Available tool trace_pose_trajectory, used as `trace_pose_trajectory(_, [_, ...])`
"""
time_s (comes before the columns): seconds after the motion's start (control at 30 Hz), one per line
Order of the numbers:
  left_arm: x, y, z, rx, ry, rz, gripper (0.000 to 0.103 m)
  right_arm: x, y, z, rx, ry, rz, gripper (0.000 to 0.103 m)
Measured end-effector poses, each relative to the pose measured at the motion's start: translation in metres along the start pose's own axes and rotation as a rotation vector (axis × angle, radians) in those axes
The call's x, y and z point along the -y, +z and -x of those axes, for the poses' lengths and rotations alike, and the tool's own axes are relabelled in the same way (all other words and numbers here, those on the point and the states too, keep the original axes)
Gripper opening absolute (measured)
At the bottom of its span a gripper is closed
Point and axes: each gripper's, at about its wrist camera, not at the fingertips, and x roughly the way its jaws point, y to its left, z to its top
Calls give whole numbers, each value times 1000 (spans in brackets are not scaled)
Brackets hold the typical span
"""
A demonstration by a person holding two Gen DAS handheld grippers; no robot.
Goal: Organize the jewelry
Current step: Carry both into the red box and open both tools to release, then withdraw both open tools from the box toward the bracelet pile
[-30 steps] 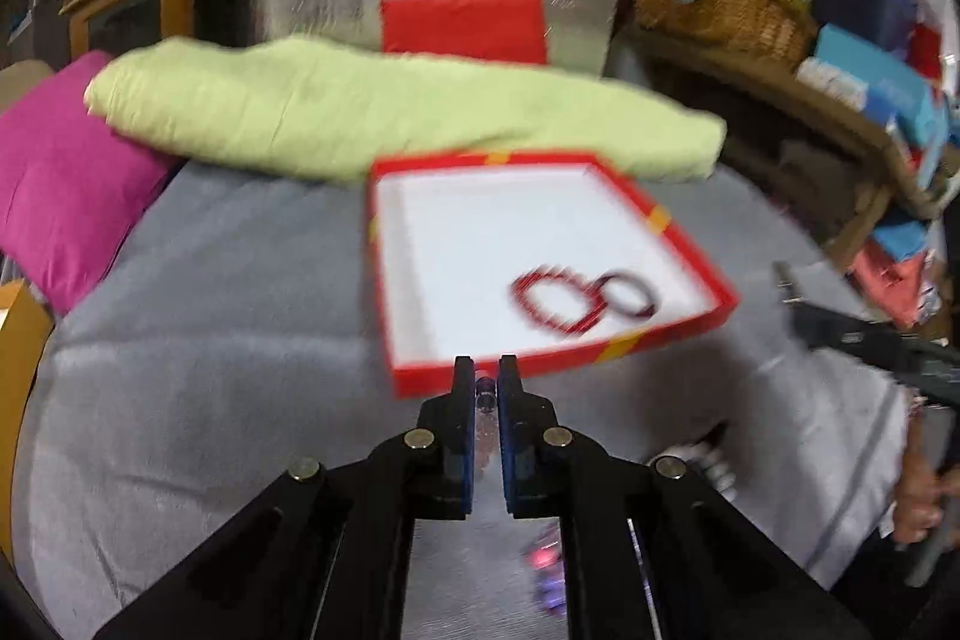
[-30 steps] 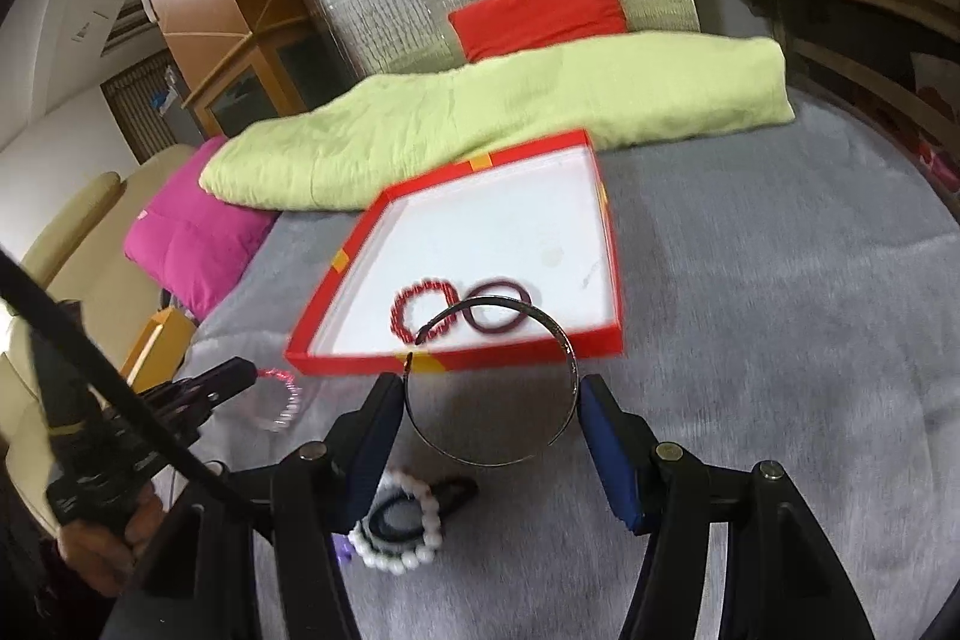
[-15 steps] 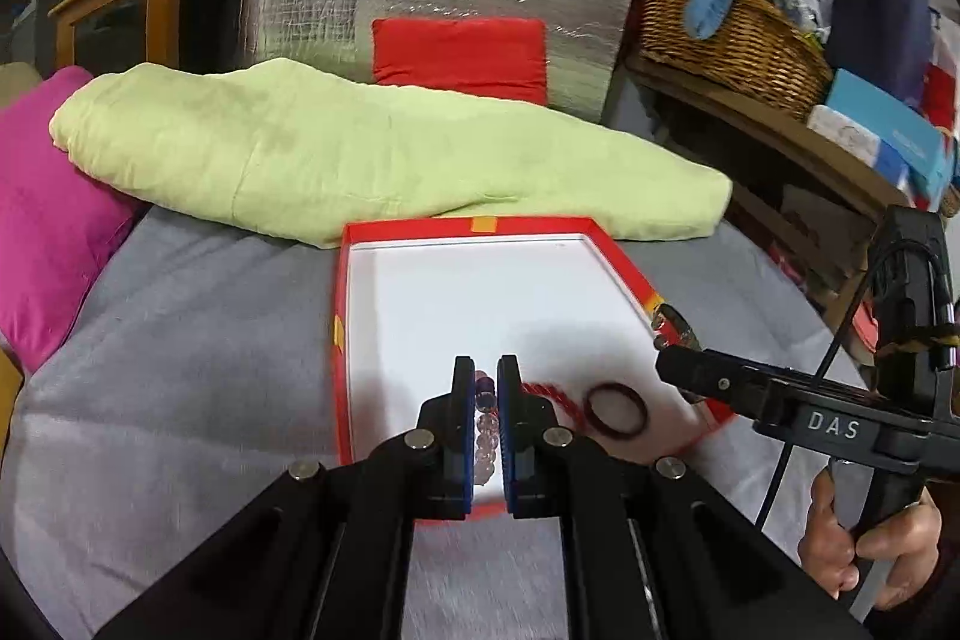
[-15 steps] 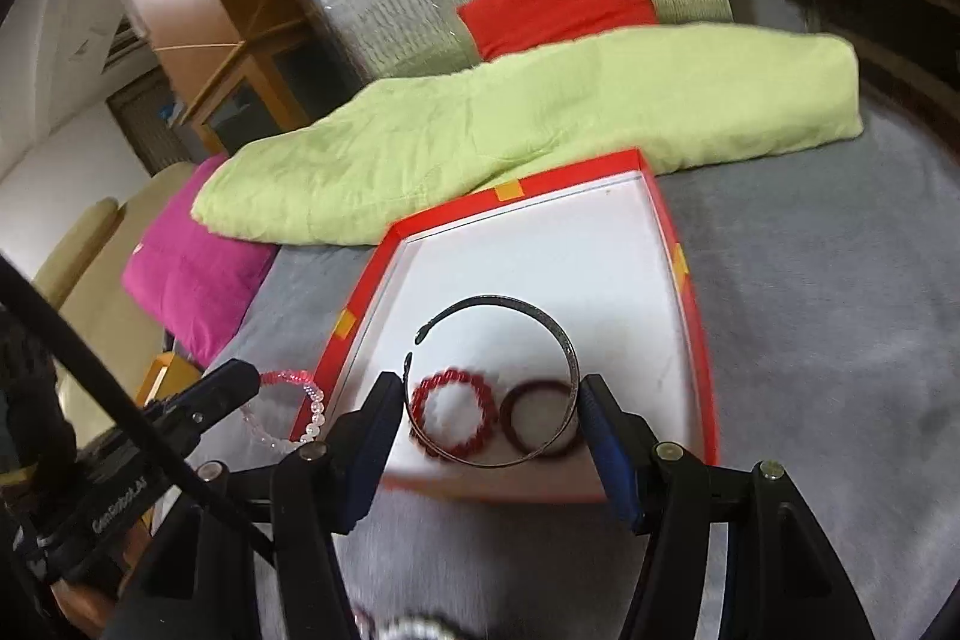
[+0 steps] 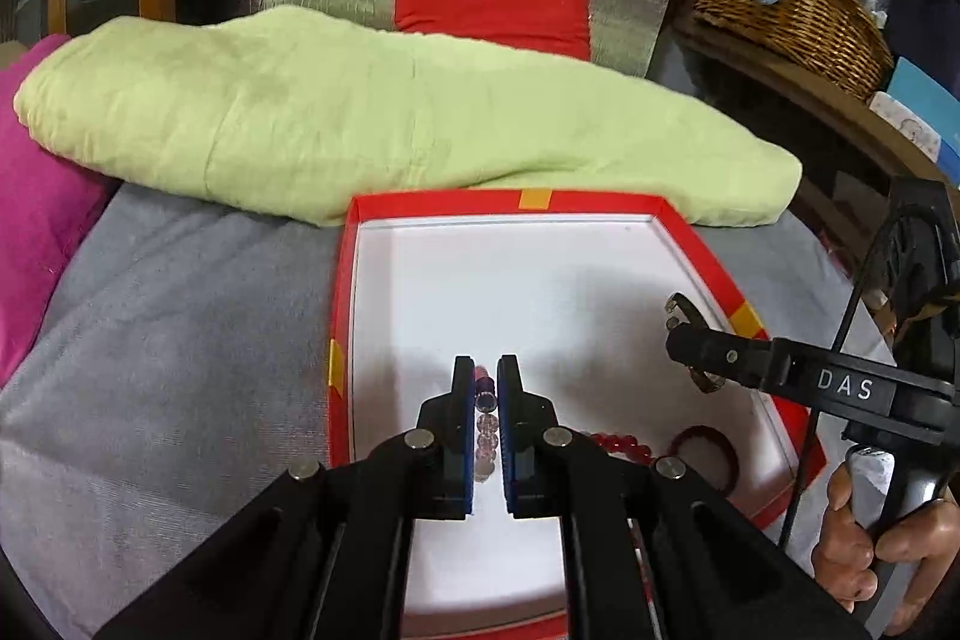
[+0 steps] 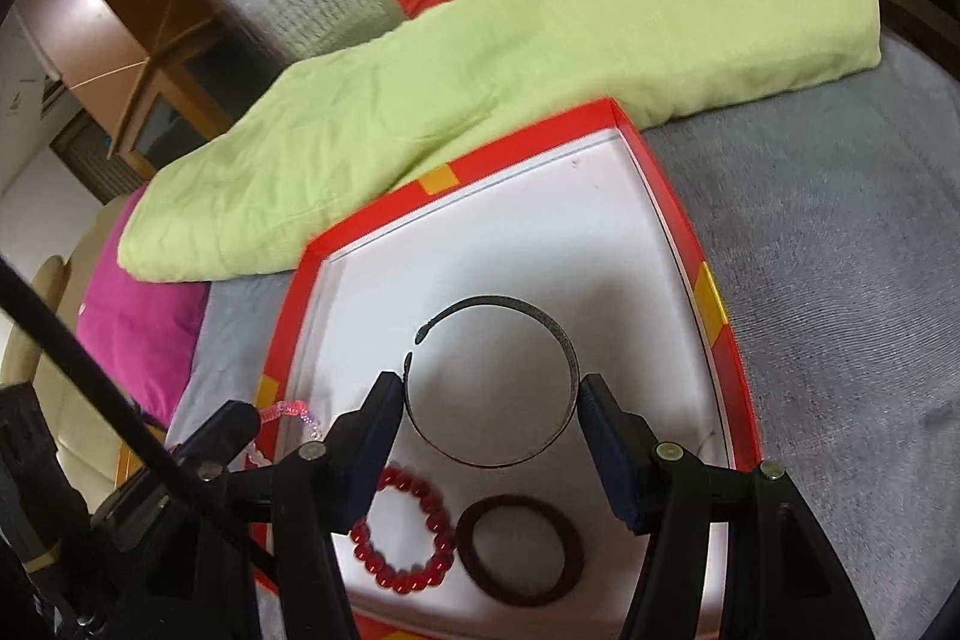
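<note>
**Two bracelets over the box: risks and sightlines**

Item 1. Left gripper [image 5: 486,388]: fingers pressed nearly together, pinching a pink bead bracelet [image 5: 485,430]. It sits at lower centre of the left view, over the white floor of the red box [image 5: 507,201].

Item 2. Right gripper [image 6: 489,400]: fingers spread wide, clamped across an open metal bangle [image 6: 495,382], one pad on each side. It sits at centre of the right view, also over the box floor.

Item 3. Already in the box: red bead bracelet [image 6: 403,538] and dark ring [image 6: 519,550], side by side at lower centre of the right view.

Risks, as judged:
- The bangle is gripped only at two points on a springy hoop with a gap; it may pop out or swing and land outside the rim.
- Dropped from where it hangs, it may land on the red beads or the ring and tangle the set.
- The two grippers are near each other over one box; they may collide.
- The pink beads may snag between the pads on release.

Sightlines:
- The right view shows the bangle's whole outline and gap; the left view shows only its tip at right centre.
- The left view shows the hand [image 5: 870,532] on the right handle; the right view does not.
- The right view shows the pink strand's loop hanging at the box's left rim.
</note>
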Motion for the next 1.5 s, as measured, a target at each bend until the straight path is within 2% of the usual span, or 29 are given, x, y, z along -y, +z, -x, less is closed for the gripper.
trace_pose_trajectory(0.2, [2, -5, -15, -58, 41, -34, 7, -2, 3, -5, 11, -11, 6, 64])
trace_pose_trajectory(0.33, [2, -7, -16, -78, 67, -51, 9, 2, 3, -1, 17, 28, -18, 66])
trace_pose_trajectory(0.4, [0, -7, -13, -78, 76, -43, 17, 4, 3, 4, 33, 54, -34, 67])
trace_pose_trajectory(0.47, [-2, -8, -8, -66, 82, -34, 33, 5, 3, 11, 52, 69, -40, 69])
trace_pose_trajectory(0.8, [4, -7, 24, -18, 121, -47, 43, 6, -6, 57, 119, 99, -3, 68])
trace_pose_trajectory(0.87, [7, -8, 33, -3, 135, -55, 48, 5, -13, 66, 124, 103, 10, 68])
trace_pose_trajectory(1.1, [13, -29, 66, 30, 175, -82, 53, 6, -46, 99, 99, 105, 69, 68])
trace_pose_trajectory(1.37, [12, -71, 92, -4, 195, -118, 54, 28, -88, 125, 27, 102, 48, 68])
trace_pose_trajectory(1.5, [3, -98, 108, -34, 191, -99, 54, 29, -115, 132, -15, 83, 76, 67])
